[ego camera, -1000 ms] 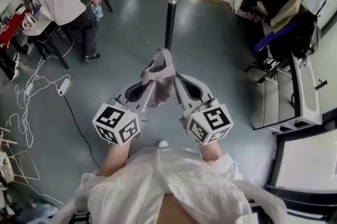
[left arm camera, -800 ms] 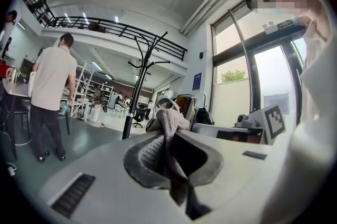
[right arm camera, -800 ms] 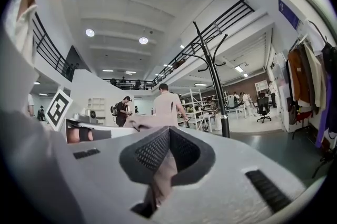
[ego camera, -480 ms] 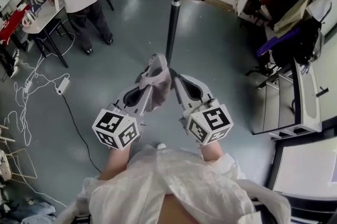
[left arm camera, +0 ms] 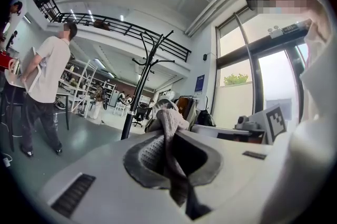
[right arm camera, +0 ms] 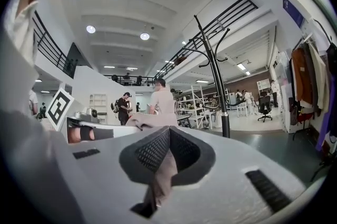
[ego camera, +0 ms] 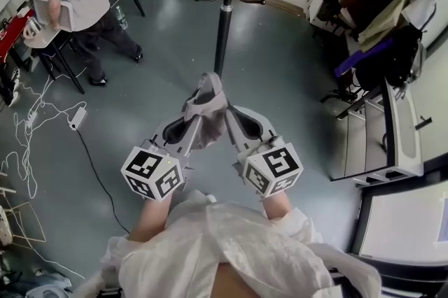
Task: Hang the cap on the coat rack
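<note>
Left claw is clamped on the grey cap, with fabric bunched between the pads and rising above them. The black coat rack stands upright beyond the cap, not touching it. A person stands well left of the coat rack.

White crinkled smock; pale grey left claw, right claw; black-white marker cubes.

No legible text, labels or numbers anywhere.
</note>
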